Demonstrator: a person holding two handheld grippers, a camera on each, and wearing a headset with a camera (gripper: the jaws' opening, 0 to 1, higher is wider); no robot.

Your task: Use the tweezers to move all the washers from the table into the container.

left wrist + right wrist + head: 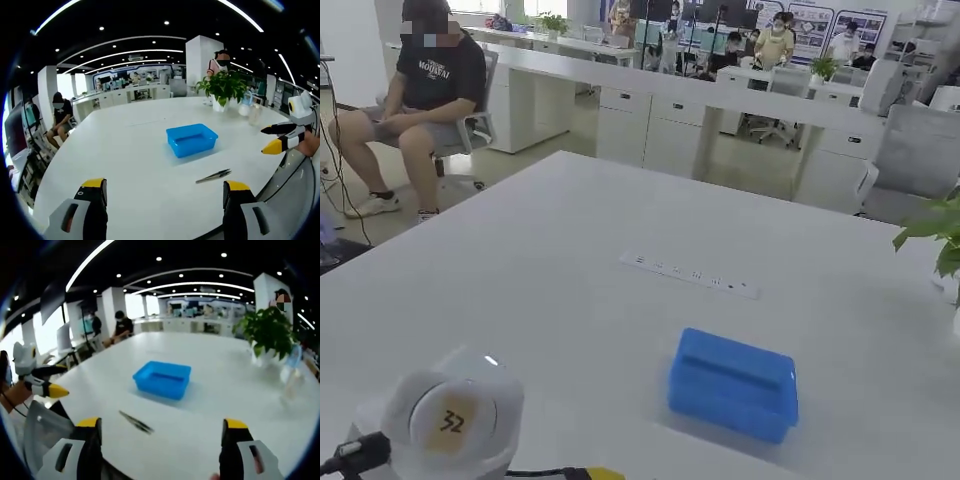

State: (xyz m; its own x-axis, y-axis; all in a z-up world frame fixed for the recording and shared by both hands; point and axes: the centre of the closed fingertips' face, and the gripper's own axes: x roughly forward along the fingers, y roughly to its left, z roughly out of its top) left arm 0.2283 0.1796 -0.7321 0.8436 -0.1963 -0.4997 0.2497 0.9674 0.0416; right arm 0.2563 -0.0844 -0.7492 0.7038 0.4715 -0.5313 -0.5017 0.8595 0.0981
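A blue rectangular container [733,385] [191,140] [162,378] stands on the white table [550,290]. Metal tweezers [213,175] [136,422] lie flat on the table between the container and the near edge, with nothing touching them. My left gripper [164,200] is open, its yellow-tipped jaws wide apart above the near edge. My right gripper [161,440] is open too, short of the tweezers. Each gripper appears in the other's view, the right gripper [270,139] and the left gripper [56,381], both with jaws apart. A gripper's white round top [450,420] sits at the lower left.
A potted plant [222,90] [267,332] and a clear bottle [254,114] [290,375] stand at the far side. A flush power strip [690,273] lies beyond the container. A person [420,90] sits on a chair off the table's far left.
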